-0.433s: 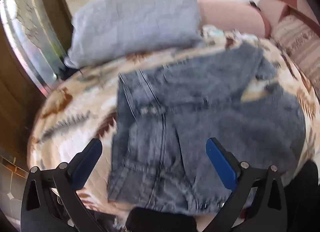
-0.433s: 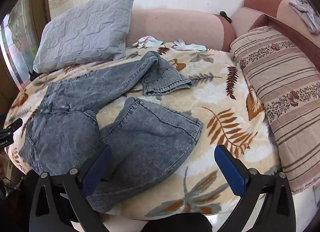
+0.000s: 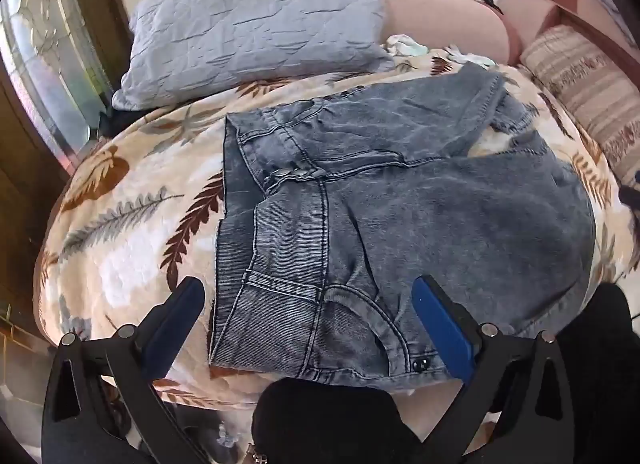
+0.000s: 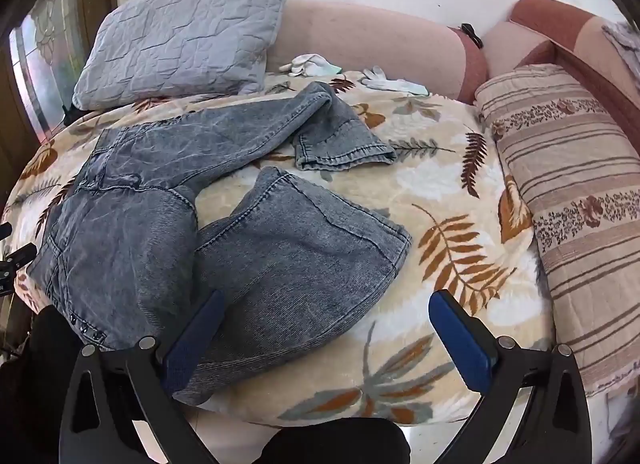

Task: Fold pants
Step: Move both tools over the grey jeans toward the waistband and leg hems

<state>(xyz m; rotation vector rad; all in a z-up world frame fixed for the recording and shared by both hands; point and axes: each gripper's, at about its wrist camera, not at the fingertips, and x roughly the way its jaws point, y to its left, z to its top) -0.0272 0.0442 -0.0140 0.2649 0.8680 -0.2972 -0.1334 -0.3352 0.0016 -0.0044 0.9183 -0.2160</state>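
Note:
Grey-blue denim pants (image 3: 400,216) lie spread and crumpled on a leaf-patterned blanket (image 3: 132,232), waist at the left, legs splayed to the right. In the right wrist view the pants (image 4: 224,232) show one leg bent toward the back and the near leg bunched at the front. My left gripper (image 3: 308,300) is open and empty, hovering over the waistband and front pocket near the bed's front edge. My right gripper (image 4: 326,312) is open and empty, over the near leg's hem side; its left finger (image 4: 192,340) overlaps the denim.
A grey quilted pillow (image 4: 184,32) leans at the back left. A striped bolster (image 4: 568,200) lies along the right. White gloves (image 4: 392,82) lie at the back by the pink headboard (image 4: 368,40). The blanket's edge (image 4: 320,408) drops off at the front.
The left gripper's view has steadied and shifted slightly, with the waistband now nearer its fingers. The right gripper has barely moved. The pants lie as before.

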